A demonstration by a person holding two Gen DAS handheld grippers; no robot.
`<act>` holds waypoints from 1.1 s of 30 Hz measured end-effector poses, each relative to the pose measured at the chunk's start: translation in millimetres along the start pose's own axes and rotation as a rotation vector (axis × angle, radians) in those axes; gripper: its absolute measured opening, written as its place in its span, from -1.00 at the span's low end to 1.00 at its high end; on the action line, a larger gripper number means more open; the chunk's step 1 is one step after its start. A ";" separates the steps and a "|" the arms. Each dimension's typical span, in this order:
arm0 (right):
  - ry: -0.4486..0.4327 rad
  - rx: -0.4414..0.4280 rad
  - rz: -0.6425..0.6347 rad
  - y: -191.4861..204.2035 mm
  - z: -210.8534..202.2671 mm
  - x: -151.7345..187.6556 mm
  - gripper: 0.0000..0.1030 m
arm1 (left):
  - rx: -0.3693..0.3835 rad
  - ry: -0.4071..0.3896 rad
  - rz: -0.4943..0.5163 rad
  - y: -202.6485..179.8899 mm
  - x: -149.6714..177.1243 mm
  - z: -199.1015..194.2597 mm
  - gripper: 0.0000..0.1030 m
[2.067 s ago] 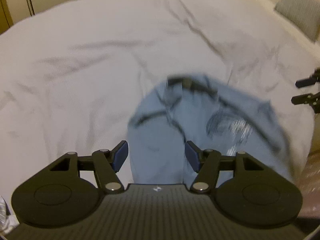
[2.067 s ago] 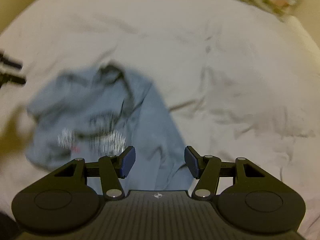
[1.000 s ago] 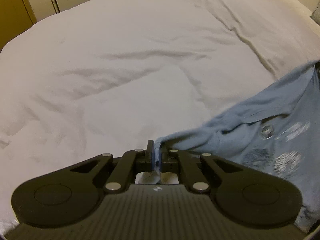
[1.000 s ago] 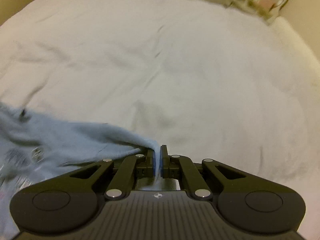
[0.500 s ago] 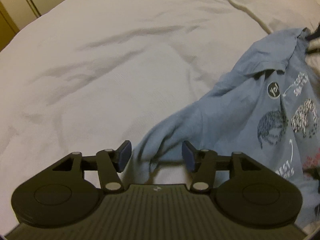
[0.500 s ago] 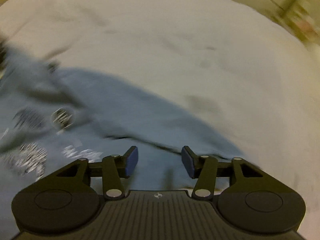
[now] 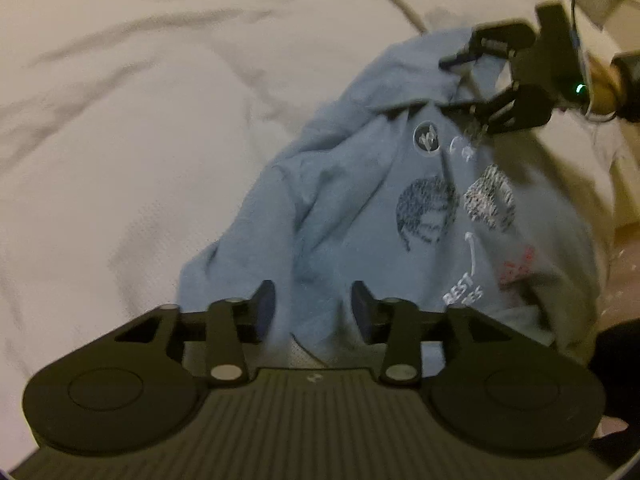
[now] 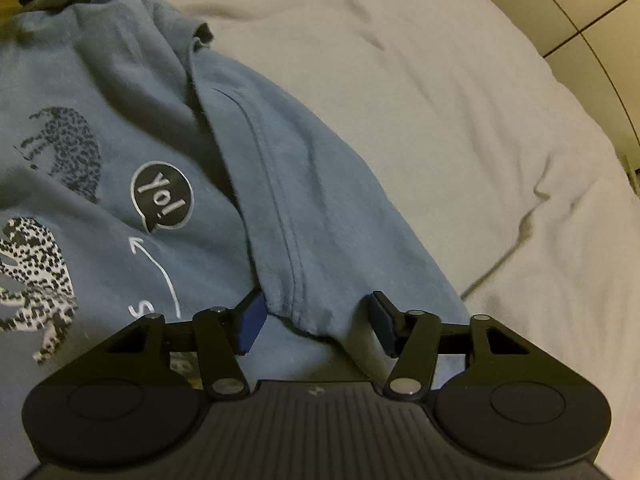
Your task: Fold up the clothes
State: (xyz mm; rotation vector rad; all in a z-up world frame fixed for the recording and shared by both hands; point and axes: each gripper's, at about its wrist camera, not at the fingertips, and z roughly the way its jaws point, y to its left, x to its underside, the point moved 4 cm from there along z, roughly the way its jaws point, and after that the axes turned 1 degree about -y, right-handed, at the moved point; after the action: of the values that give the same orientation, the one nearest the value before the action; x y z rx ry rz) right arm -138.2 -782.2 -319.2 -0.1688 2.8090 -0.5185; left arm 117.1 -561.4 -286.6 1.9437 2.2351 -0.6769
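Note:
A blue T-shirt (image 7: 360, 208) with animal prints and a "Yo!" bubble lies print-up and rumpled on the white bed sheet (image 7: 120, 120). My left gripper (image 7: 313, 308) is open, low over one bunched edge of the shirt. At the shirt's far end, the left wrist view shows my right gripper (image 7: 454, 84), also open. In the right wrist view the T-shirt (image 8: 120, 152) fills the left side. Its sleeve (image 8: 304, 208) runs down to my right gripper (image 8: 317, 320), and the sleeve hem lies between the open fingers.
The wrinkled sheet (image 8: 460, 128) stretches away to the right of the shirt. Pale cabinet panels (image 8: 588, 4) stand beyond the bed. The bed edge and a strip of floor (image 7: 626, 252) show at the right of the left wrist view.
A second ago both grippers were shut on the shirt's edges and held it stretched. Both have since opened, and the shirt now lies on the bed. Both grippers have closed in on it.

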 end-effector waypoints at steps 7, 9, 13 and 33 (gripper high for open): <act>-0.008 0.020 0.055 -15.1 -17.3 4.2 -0.84 | -0.077 -0.191 -0.282 66.3 -13.2 -5.9 0.00; -0.020 0.032 0.067 -18.0 -25.0 3.6 -0.84 | -0.069 -0.138 -0.290 69.4 -15.2 12.0 0.00; -0.044 0.047 0.115 -30.3 -43.0 -2.6 -0.84 | -0.006 -0.007 -0.150 38.2 -10.7 41.2 -0.07; -0.167 0.155 0.415 -108.1 -59.8 -65.3 -0.05 | -0.383 -0.268 -0.295 68.0 -21.0 -35.4 -0.16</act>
State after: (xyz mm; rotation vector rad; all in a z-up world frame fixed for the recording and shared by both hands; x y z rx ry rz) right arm -86.5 -852.1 -209.8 0.3769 2.5265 -0.5849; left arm 193.6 -561.0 -265.1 1.2854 2.2911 -0.4583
